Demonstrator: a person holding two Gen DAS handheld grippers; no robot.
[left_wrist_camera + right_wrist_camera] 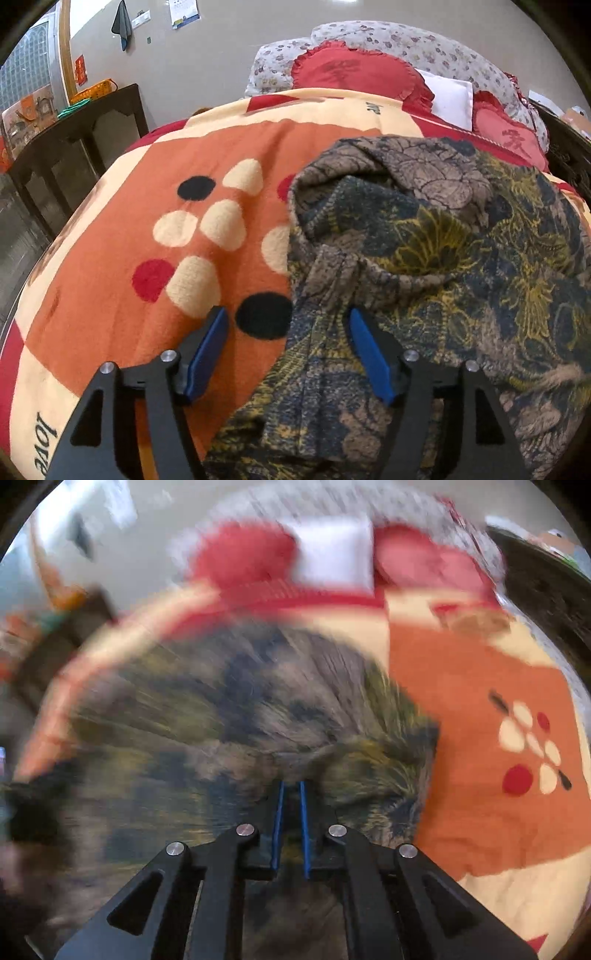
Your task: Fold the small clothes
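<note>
Fabric is the worry: the patterned garment (pixel 424 258) lies bunched on the orange blanket (pixel 129 240), below the red pillows (pixel 351 74). The left gripper (pixel 288 332) stands wide open astride the garment's edge, gripping nothing. The right gripper (pixel 291 812) is clamped shut on cloth; if it pulls alone, the loose side may drag and crumple.

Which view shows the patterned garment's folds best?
The left wrist view: the patterned garment is sharp there, bunched and creased on the blanket. The right wrist view shows it only as a motion-blurred mass around the right gripper.
</note>
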